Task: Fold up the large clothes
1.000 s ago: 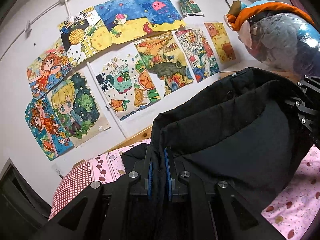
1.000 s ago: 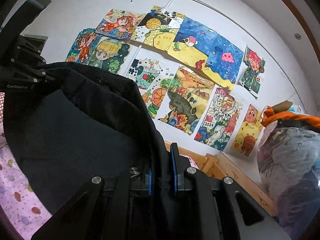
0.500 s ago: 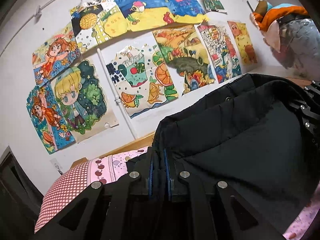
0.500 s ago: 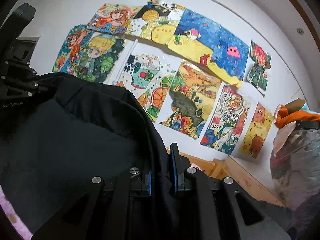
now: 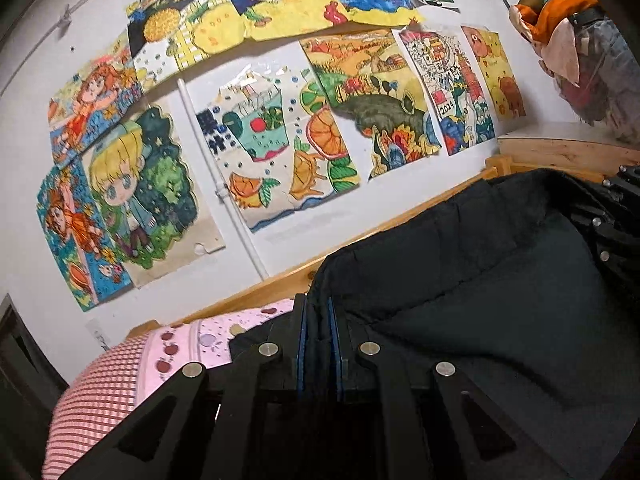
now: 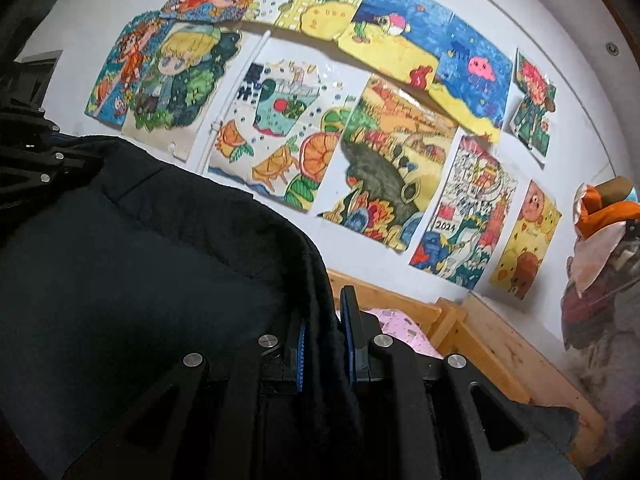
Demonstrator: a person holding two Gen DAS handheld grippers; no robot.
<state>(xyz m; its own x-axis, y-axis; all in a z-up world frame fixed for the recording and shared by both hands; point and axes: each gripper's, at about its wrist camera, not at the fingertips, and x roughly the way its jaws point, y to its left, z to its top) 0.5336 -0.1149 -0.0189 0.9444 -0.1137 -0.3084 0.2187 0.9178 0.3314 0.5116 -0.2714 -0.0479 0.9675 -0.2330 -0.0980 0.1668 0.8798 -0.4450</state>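
A large black padded garment point(image 5: 460, 280) hangs stretched between my two grippers, lifted above the bed. My left gripper point(image 5: 319, 312) is shut on its left edge; the cloth fills the gap between the blue pads. My right gripper point(image 6: 325, 320) is shut on the opposite edge of the same garment point(image 6: 140, 260). Each gripper shows in the other's view: the right one at the far right of the left wrist view point(image 5: 612, 216), the left one at the far left of the right wrist view point(image 6: 36, 160). The garment's lower part is hidden.
A pink patterned bed sheet point(image 5: 192, 340) and a red checked pillow point(image 5: 100, 384) lie below. A wooden bed frame point(image 6: 480, 332) runs along a white wall covered in coloured drawings point(image 5: 280, 128). A bag of stuffed clothes point(image 6: 600, 272) stands at the right.
Both grippers have moved toward the wall and tilted, still holding the garment. The drawings look larger and the wooden frame shows more; less pink sheet is visible at the right.
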